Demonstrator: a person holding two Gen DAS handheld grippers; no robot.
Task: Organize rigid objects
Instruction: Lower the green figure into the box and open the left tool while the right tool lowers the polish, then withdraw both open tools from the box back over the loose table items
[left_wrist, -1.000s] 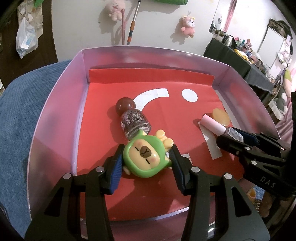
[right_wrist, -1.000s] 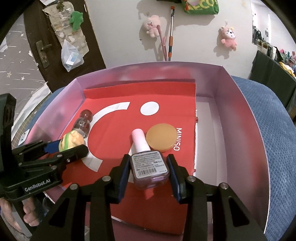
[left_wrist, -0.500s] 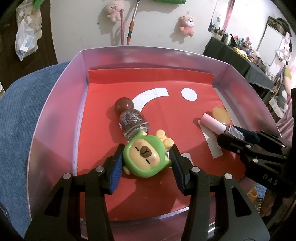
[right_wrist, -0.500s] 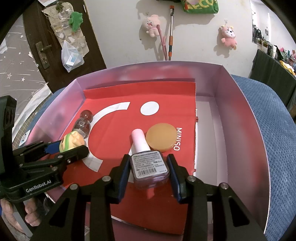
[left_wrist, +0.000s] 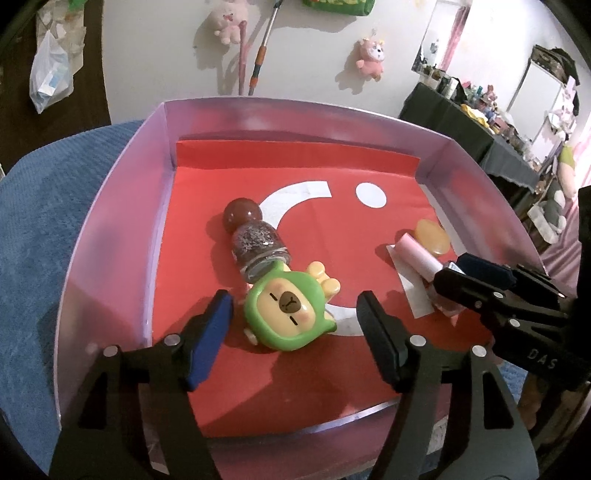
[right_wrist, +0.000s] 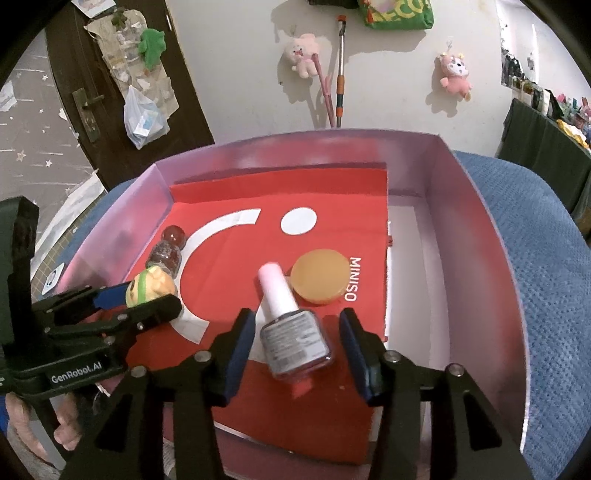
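A green-hooded toy figure (left_wrist: 290, 314) lies face up on the red paper lining the pale box (left_wrist: 110, 236). It sits between the jaws of my left gripper (left_wrist: 293, 314), which are opening and stand clear of it on both sides. A glitter bottle with a dark round cap (left_wrist: 255, 240) lies just behind the toy. In the right wrist view a nail polish bottle with a pink cap (right_wrist: 291, 332) lies tilted between the jaws of my right gripper (right_wrist: 297, 341), which are opening with small gaps on each side. An orange round disc (right_wrist: 320, 277) rests beside its cap.
The box walls (right_wrist: 476, 266) rise on all sides, and a bare white strip of floor runs along the right. The box sits on a blue textured cloth (left_wrist: 37, 240). A person's hand (right_wrist: 44, 432) holds the left gripper's handle. Plush toys hang on the wall behind.
Both grippers have opened. The left jaws let go of the green toy, which now lies free. The right jaws released the nail polish bottle, which has tipped slightly to the left.
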